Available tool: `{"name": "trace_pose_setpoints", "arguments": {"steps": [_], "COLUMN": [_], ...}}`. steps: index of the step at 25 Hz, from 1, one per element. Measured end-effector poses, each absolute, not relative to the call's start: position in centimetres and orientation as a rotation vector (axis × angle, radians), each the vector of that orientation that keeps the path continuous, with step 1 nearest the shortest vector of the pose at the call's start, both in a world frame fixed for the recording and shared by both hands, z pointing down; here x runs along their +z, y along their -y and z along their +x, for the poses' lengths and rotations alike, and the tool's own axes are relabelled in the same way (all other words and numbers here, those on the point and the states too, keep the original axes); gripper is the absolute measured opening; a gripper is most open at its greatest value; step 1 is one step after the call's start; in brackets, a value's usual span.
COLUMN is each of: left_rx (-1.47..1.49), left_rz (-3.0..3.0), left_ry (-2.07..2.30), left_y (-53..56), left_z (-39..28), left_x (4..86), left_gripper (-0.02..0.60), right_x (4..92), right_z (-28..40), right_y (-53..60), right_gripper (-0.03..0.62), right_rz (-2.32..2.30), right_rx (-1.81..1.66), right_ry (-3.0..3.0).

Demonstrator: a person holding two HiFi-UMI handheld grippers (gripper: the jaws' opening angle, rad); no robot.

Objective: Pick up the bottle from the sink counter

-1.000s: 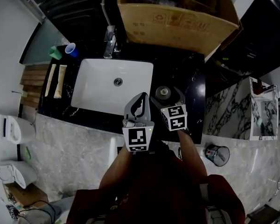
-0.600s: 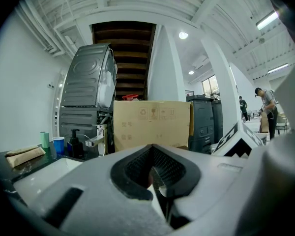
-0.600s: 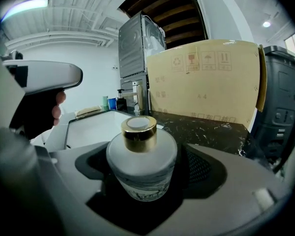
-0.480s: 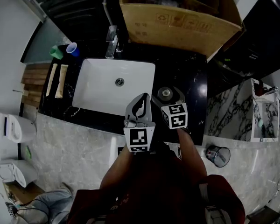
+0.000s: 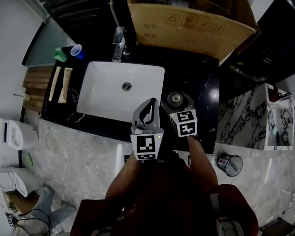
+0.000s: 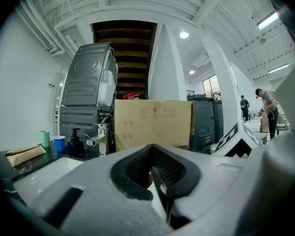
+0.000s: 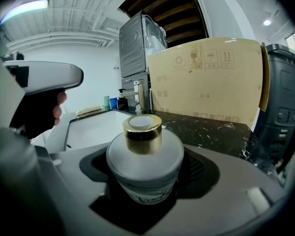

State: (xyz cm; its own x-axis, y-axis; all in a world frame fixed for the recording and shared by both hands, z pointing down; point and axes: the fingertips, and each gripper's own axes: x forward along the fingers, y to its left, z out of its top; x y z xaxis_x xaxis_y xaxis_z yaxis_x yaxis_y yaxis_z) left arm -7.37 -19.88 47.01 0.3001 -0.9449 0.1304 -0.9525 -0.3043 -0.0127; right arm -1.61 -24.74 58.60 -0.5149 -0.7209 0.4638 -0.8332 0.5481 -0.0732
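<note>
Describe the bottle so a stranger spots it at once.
Find the white rectangular sink basin in the black marble counter. Just right of it stands a squat round white bottle. Its gold cap sets it apart from the blue cup and chrome tap at the basin's far side.

The squat, round white bottle (image 7: 143, 157) with its gold cap stands upright on the dark counter (image 7: 211, 127), between the right gripper's (image 7: 148, 167) closing jaws, not yet clamped.
</note>
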Motion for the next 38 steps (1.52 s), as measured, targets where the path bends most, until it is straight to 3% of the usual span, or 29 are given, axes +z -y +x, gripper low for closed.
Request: {"name": "trace_pose_setpoints", "arguments": {"steps": [38], "left_rx": [0.177], "left_rz": [2.525], "left_ry": [1.783], "left_y": [19.3], "left_z": [-6.3], "left_x": [46.3], "left_gripper": [0.0], "right_x": [55.1], "right_z": [-0.4], "right_y": [24.8], "right_gripper": [0.341], "right_rz": [1.361], "right_rx": [0.354], "right_ry": [2.452]}}
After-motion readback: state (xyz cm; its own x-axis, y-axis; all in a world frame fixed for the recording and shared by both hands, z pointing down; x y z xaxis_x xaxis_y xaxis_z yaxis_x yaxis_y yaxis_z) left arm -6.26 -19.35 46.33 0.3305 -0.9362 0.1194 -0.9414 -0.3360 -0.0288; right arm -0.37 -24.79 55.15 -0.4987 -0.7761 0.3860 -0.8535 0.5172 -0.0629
